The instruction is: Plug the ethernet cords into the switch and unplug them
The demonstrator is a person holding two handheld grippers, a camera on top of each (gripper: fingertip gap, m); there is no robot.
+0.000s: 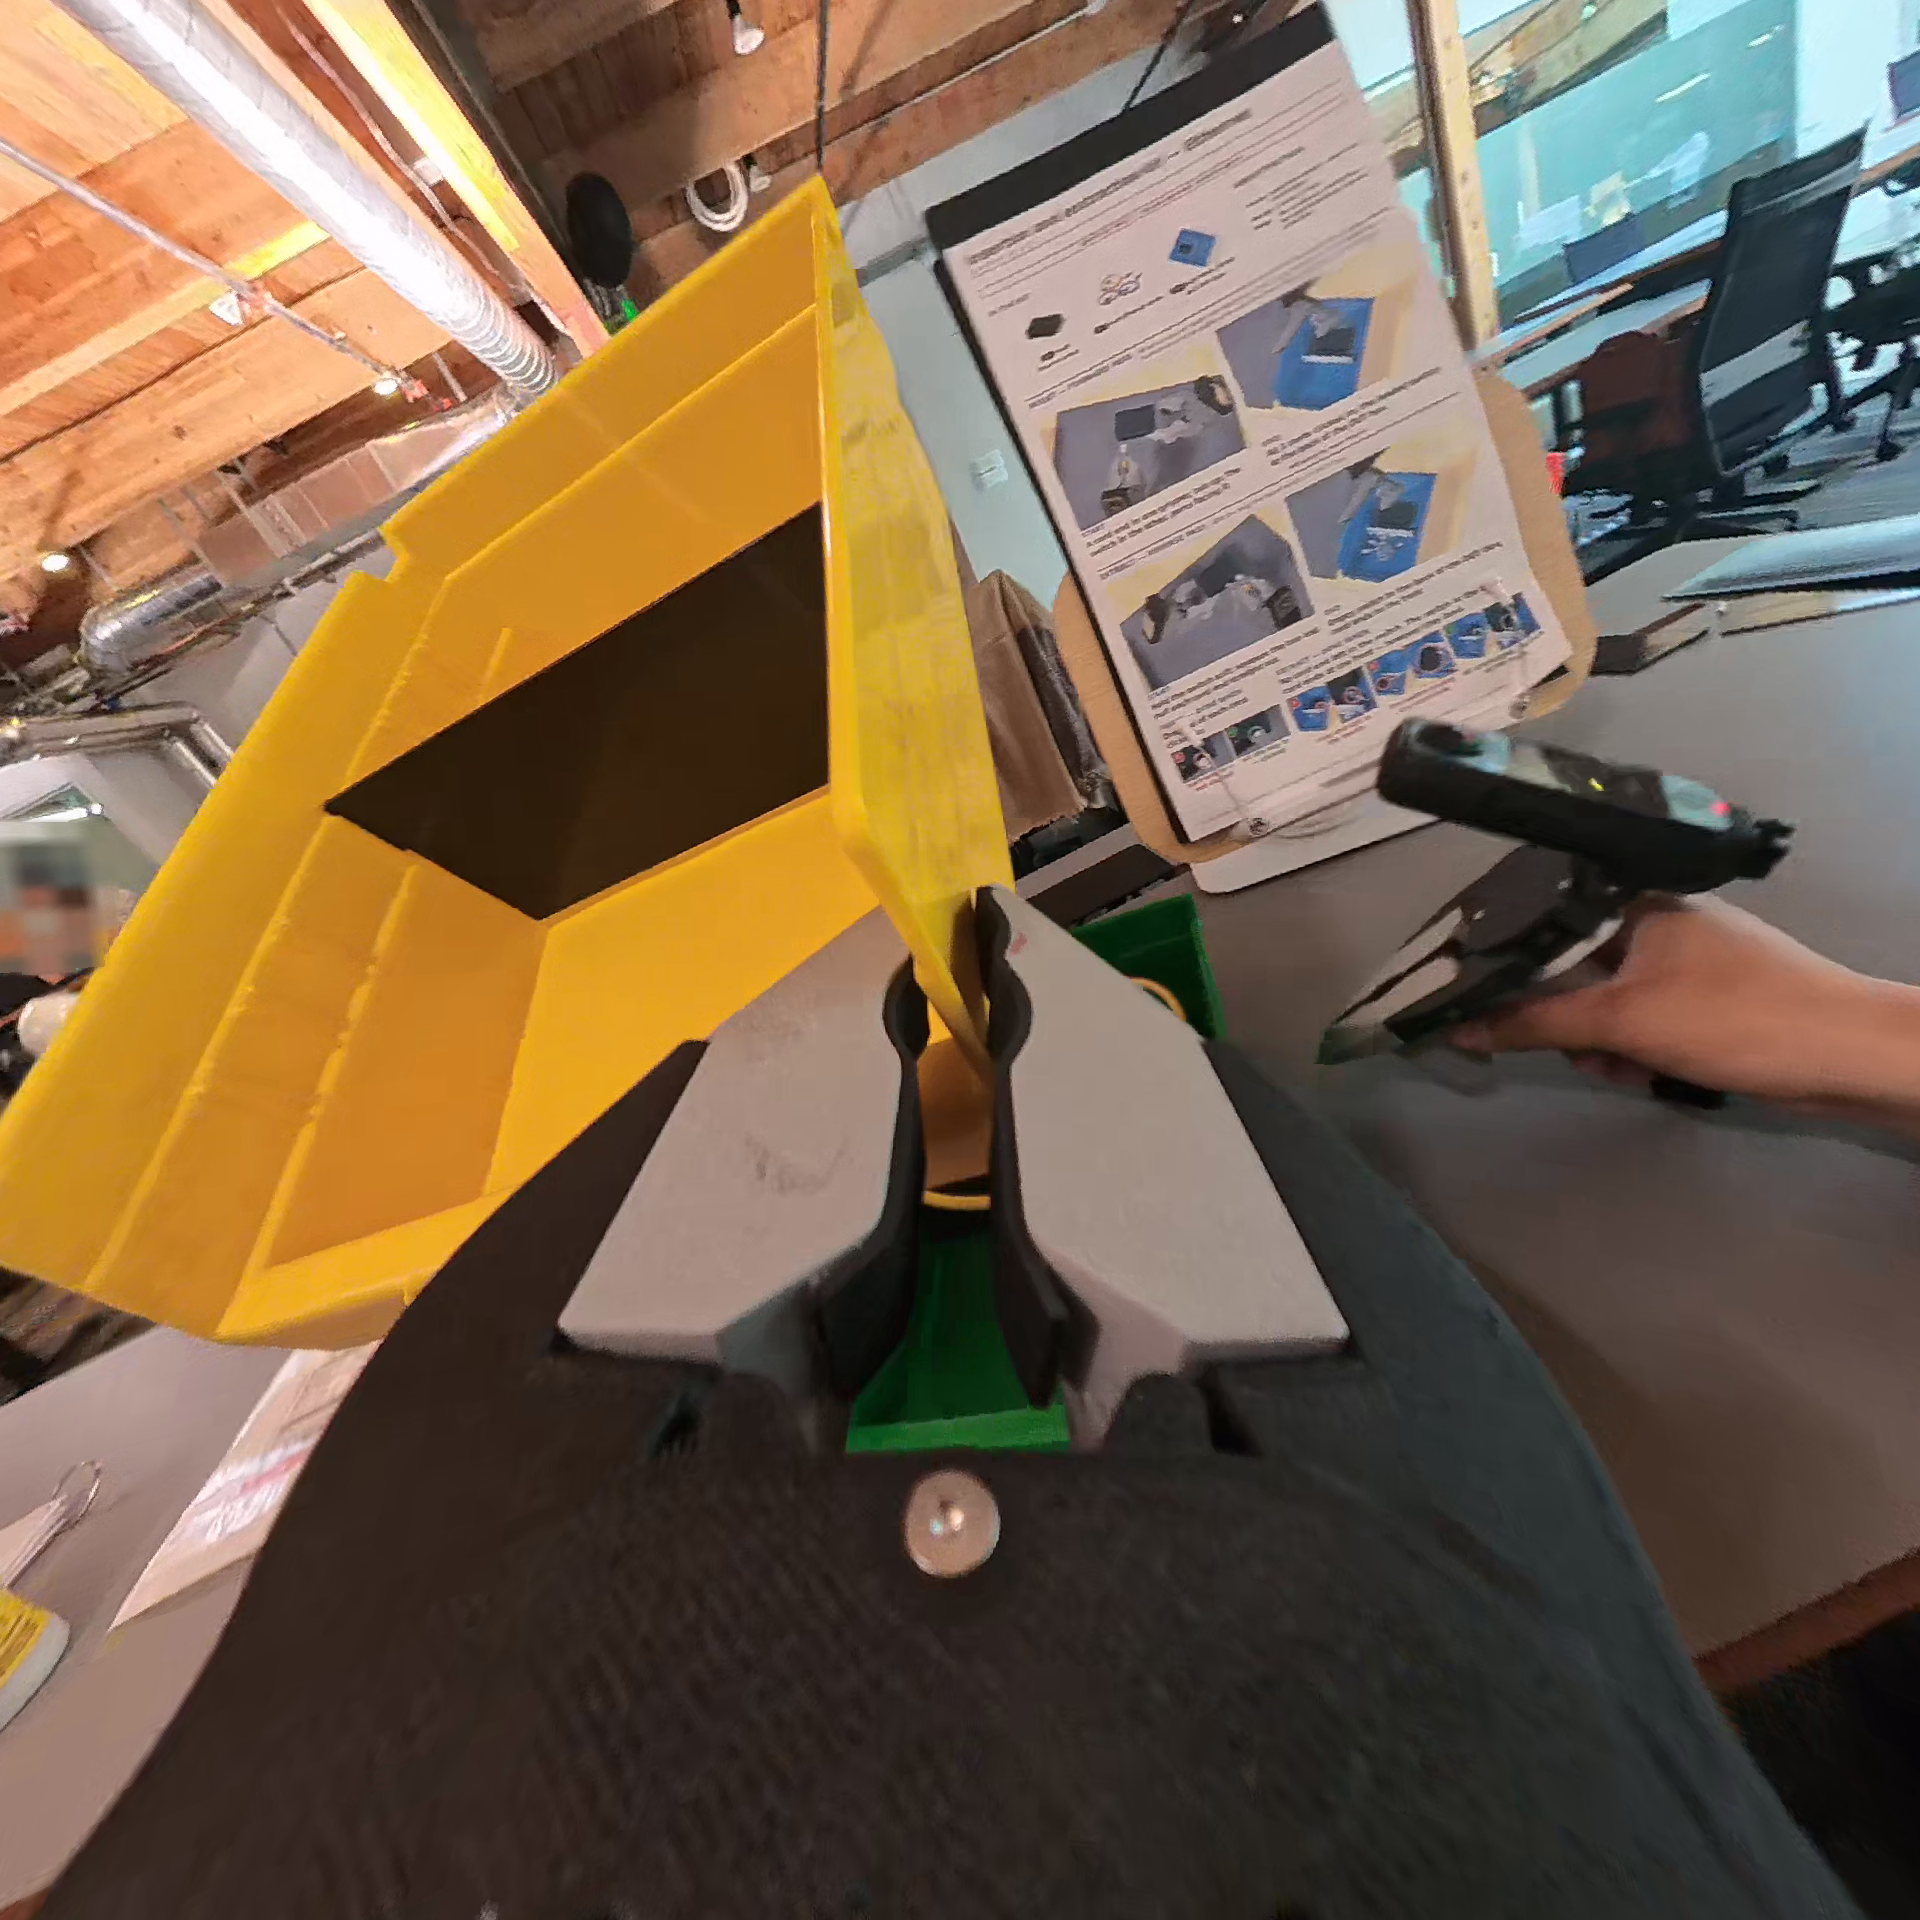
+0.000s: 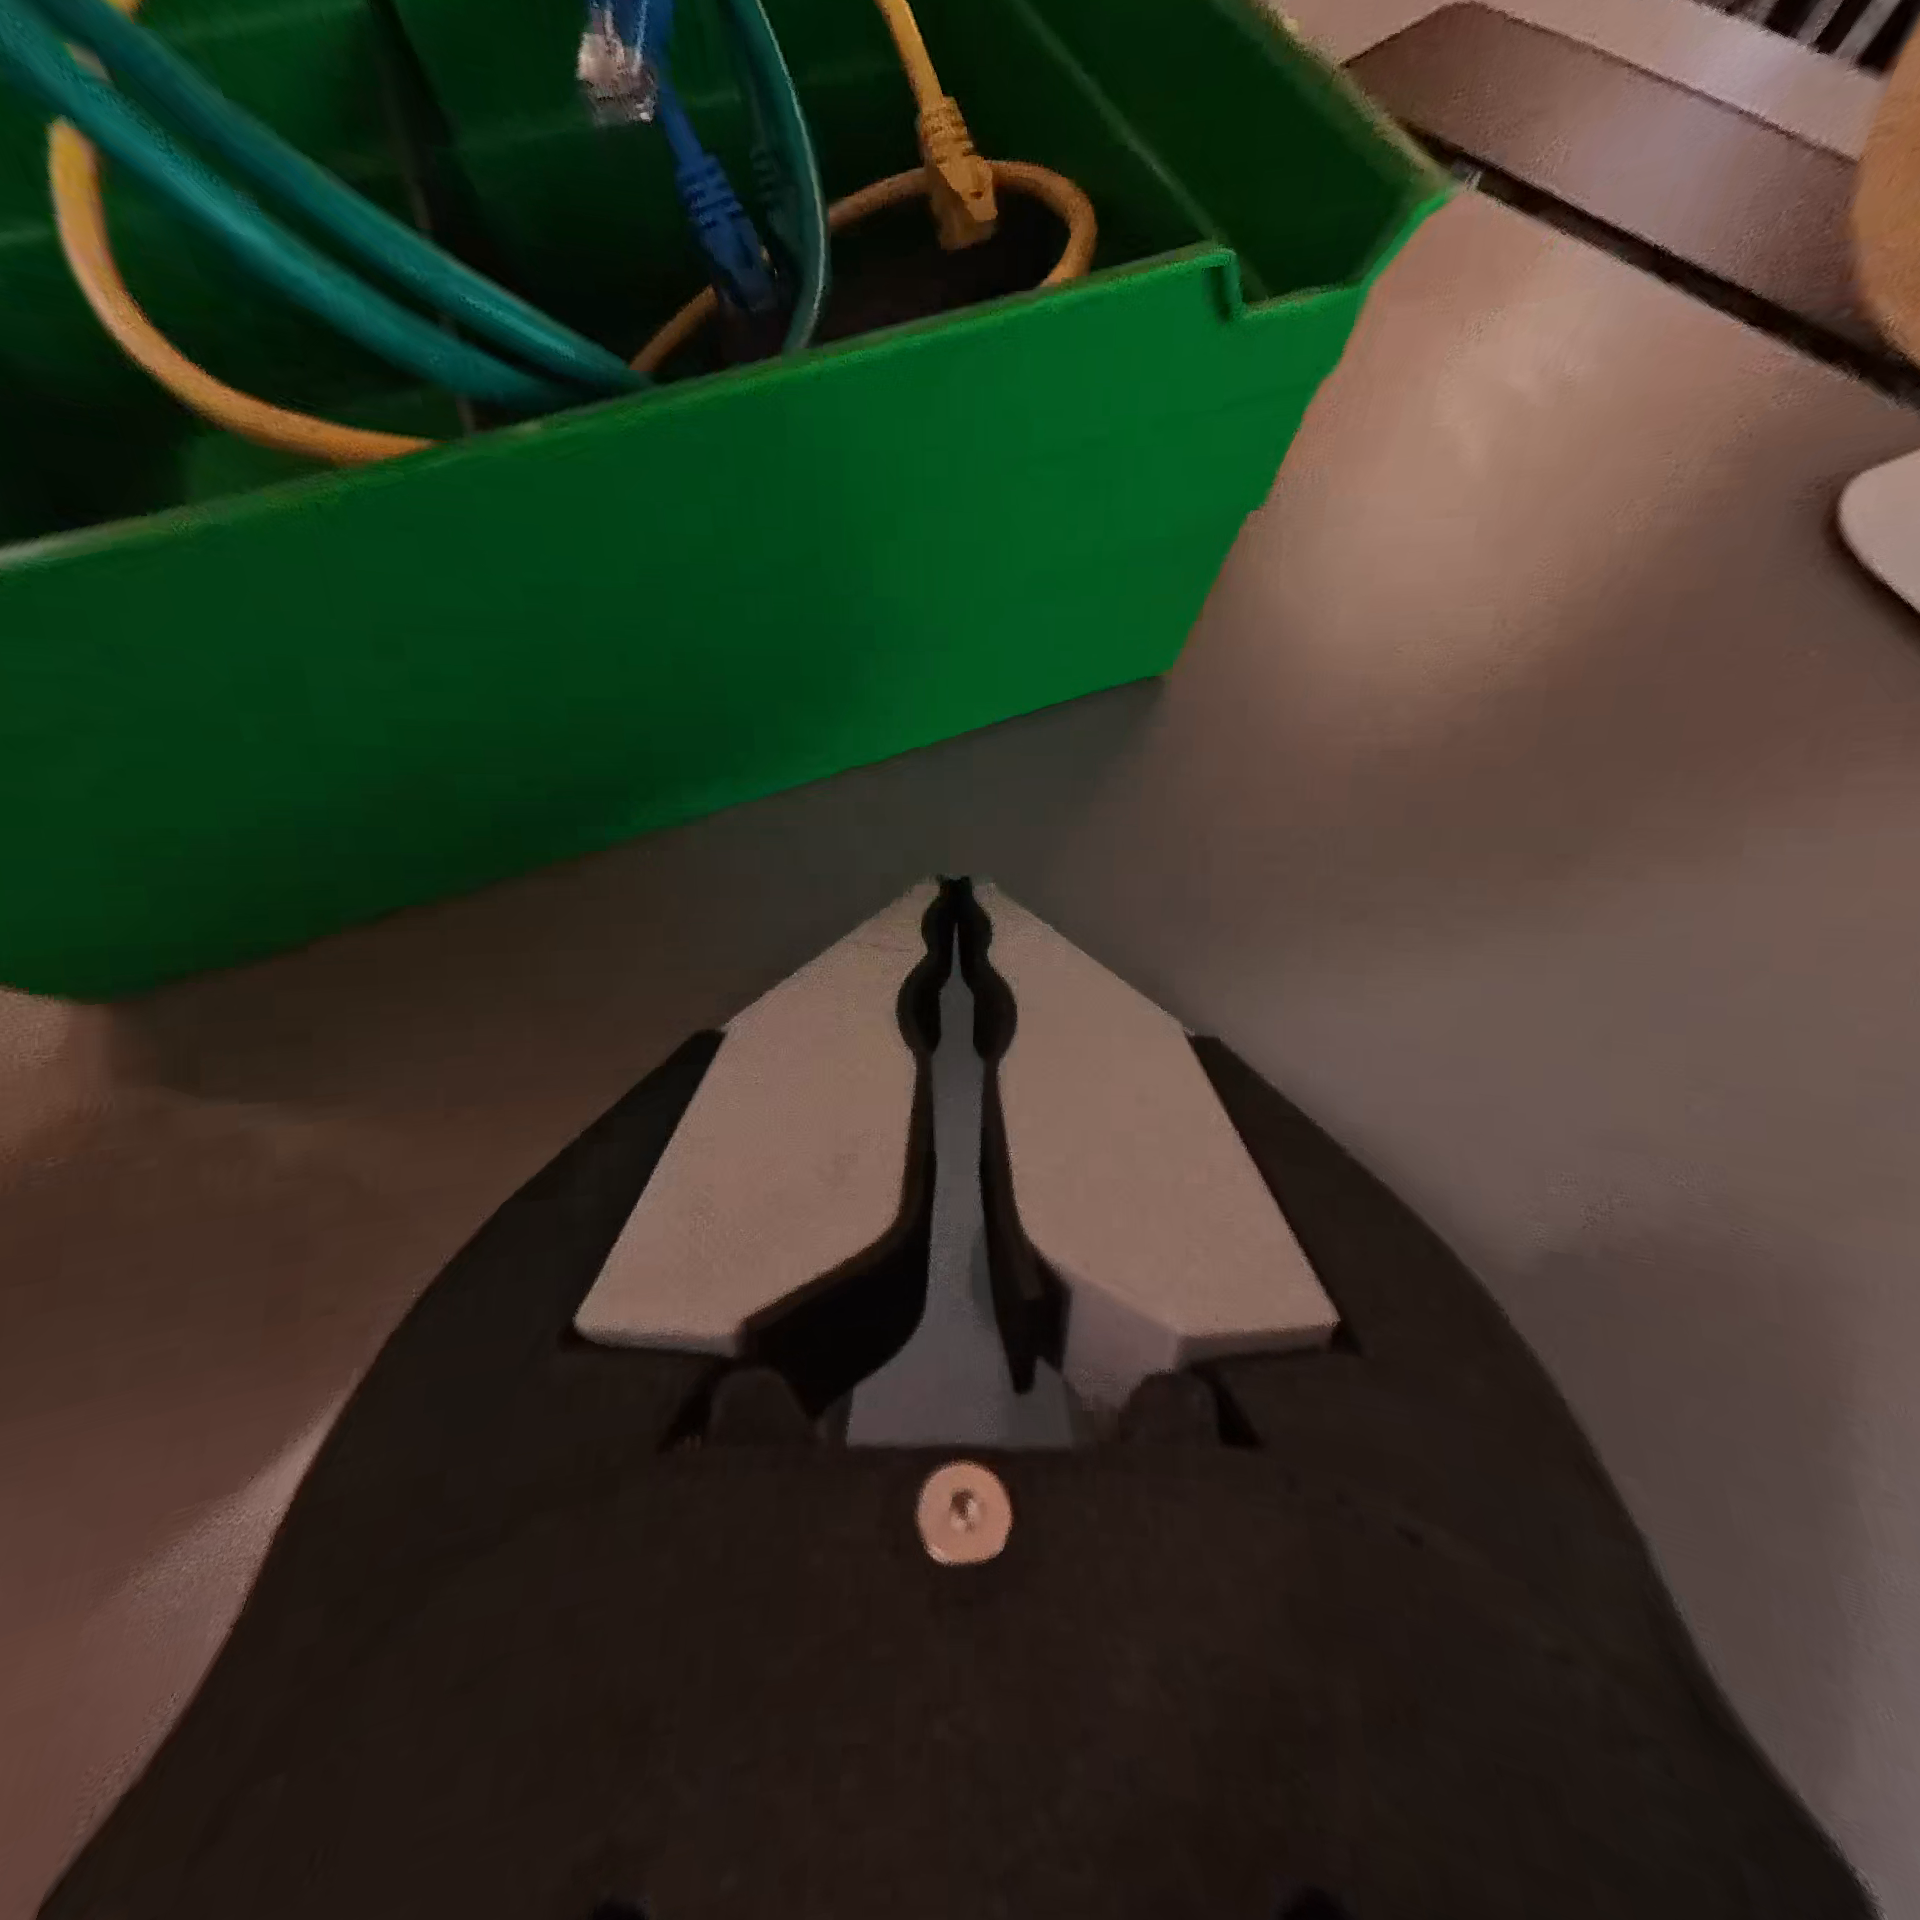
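Observation:
My left gripper is shut on the side wall of a yellow bin and holds it tilted up in the air, its dark opening facing me. Under it a green bin shows between and behind the fingers. In the right wrist view my right gripper is shut and empty, just above the grey table in front of the green bin. That bin holds yellow, blue and teal ethernet cords. The right gripper also shows in the left wrist view, held by a hand. No switch is in view.
A clipboard with a printed instruction sheet leans at the back of the grey table. Papers lie at the left near the table edge. Office chairs stand beyond. A pale rounded object lies at the right. About 35 centimeters separates my left fingertips from my right.

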